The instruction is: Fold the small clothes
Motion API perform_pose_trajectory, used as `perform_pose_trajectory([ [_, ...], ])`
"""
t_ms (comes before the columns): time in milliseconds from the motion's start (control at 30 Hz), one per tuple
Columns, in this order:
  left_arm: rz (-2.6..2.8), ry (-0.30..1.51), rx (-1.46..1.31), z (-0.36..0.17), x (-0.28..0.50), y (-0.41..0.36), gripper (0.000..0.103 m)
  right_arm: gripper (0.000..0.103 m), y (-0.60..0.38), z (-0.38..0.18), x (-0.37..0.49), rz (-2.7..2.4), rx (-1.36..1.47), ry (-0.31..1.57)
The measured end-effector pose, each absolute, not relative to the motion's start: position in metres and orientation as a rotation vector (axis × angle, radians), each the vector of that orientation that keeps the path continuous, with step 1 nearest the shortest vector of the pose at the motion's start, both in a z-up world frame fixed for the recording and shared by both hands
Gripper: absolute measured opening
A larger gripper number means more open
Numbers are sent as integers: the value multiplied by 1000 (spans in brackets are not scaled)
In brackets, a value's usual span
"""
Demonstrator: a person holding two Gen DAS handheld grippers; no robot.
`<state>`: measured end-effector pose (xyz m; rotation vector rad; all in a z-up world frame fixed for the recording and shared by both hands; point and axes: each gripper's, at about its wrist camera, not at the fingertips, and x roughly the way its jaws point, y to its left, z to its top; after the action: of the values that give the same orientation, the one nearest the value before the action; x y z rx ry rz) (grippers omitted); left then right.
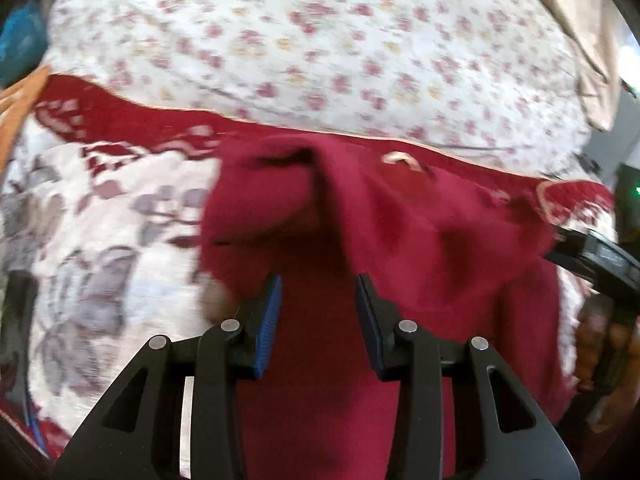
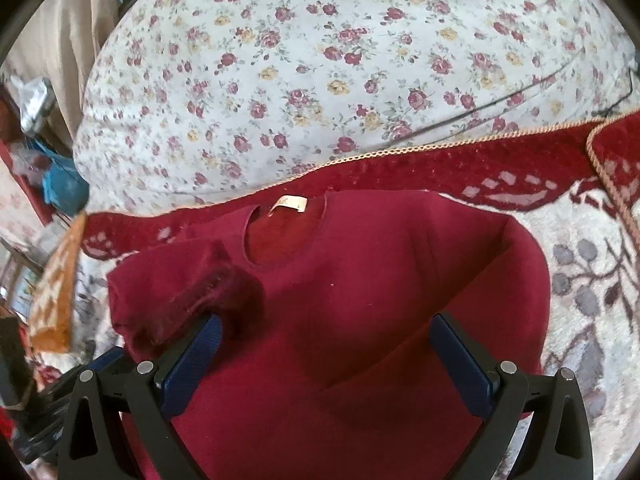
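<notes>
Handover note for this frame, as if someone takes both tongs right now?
Left tongs: open, over the red shirt, gripping nothing.
Right tongs: open wide above the shirt's body, empty.
Shirt lies on the patterned rug, collar and label toward the floral sheet.
Done: one sleeve looks turned in over the chest, bunched.
Left: smooth that sleeve, fold the other side, then fold bottom to collar.

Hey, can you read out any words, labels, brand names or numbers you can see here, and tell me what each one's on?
No text can be read in either view.
Neck tag inside the collar of the red shirt: it looks blank, any print too small to read.
The left wrist view is motion-blurred; the tag there shows nothing legible.
</notes>
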<state>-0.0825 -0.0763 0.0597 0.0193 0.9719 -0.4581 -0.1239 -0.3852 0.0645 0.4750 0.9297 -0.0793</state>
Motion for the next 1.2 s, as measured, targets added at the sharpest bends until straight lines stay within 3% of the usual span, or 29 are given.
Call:
perform_pose_trajectory([
  [400,-331,1004,73,34,-63,-61,37,103,-404,85,-136,-49,556,827],
  [467,-318,1006,64,34,-61,-58,37,99,-397,78,-132,-14,542,863],
  [533,-306,1010,45,33,-58,-53,37,85,-390,70,-128,19,509,904],
  [700,-287,1016,30,33,-54,-48,37,76,-367,45,-117,14,342,1051],
  [767,-275,1022,37,32,-53,-48,37,67,-361,40,-118,13,286,1064],
  [800,-269,1026,39,31,-53,-48,37,52,-357,39,-119,6,241,1067],
  [867,-256,1040,35,28,-51,-47,37,31,-349,36,-119,42,195,1090],
  [967,-253,1050,10,28,-49,-43,37,18,-337,43,-126,56,97,1062],
  [1000,-253,1050,1,28,-49,-42,37,8,-334,48,-128,61,84,1047],
  [1200,-252,1060,-15,29,-48,-41,37,7,-342,102,-132,-67,-56,861],
])
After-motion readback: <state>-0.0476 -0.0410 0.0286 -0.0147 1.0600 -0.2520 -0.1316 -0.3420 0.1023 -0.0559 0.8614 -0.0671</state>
